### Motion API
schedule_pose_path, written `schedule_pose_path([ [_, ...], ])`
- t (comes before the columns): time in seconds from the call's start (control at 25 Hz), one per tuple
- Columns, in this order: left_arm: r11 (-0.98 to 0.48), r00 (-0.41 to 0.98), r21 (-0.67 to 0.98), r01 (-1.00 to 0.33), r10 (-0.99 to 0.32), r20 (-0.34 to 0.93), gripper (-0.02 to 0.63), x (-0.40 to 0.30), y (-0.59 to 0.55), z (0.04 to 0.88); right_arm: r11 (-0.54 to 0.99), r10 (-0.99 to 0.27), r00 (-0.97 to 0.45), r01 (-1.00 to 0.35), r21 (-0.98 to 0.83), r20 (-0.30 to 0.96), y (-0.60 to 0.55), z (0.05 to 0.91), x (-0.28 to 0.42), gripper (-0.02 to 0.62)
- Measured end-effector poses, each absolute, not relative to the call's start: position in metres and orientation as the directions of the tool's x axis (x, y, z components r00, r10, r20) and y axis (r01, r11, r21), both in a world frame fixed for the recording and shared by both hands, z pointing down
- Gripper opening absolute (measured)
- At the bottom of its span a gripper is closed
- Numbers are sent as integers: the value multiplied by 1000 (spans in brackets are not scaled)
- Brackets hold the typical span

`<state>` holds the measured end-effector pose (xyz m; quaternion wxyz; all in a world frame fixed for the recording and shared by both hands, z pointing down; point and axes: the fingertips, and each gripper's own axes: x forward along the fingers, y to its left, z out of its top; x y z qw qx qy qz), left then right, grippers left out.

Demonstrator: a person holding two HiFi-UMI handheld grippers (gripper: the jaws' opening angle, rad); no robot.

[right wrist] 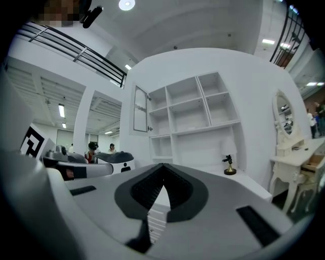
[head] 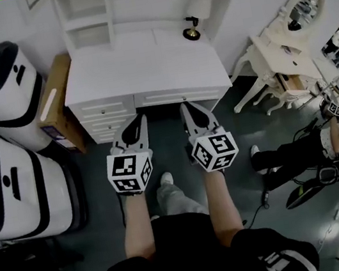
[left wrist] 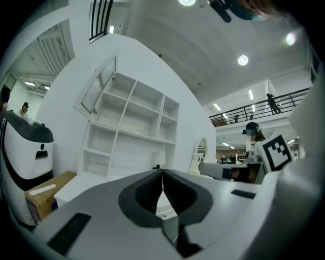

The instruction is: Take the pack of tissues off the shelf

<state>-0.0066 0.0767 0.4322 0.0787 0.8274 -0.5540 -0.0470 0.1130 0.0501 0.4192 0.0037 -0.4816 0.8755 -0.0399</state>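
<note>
Wht shelf (head: 86, 13) | pale pack (head: 199, 6) faint, white-on-white | L hand-held gripper (head: 136, 125), R hand-held gripper (head: 190, 112) clenched, empty

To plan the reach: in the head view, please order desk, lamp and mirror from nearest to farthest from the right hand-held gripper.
1. Desk, just ahead of the right hand-held gripper.
2. Lamp, at the desk's back right.
3. Mirror, far right.

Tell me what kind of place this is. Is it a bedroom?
Probably a big hall or lab staged like a bedroom: a white desk with shelves, a mirrored dressing table, white machines beside them.
</note>
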Motion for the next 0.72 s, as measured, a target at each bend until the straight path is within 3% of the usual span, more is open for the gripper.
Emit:
schedule_pose_path([
  [0.2,-437,450,198,-877,-893,19,12,22,29,430,503,-862,-506,-861,-83,27,7,420,135,17],
  [0.52,-484,492,142,-863,-870,23,12,64,-49,412,343,-939,-345,-929,-141,-10,-65,401,240,17],
  [0.72,-520,525,127,-845,-851,14,12,92,-79,400,361,-931,-365,-919,-155,-3,-99,397,249,17],
])
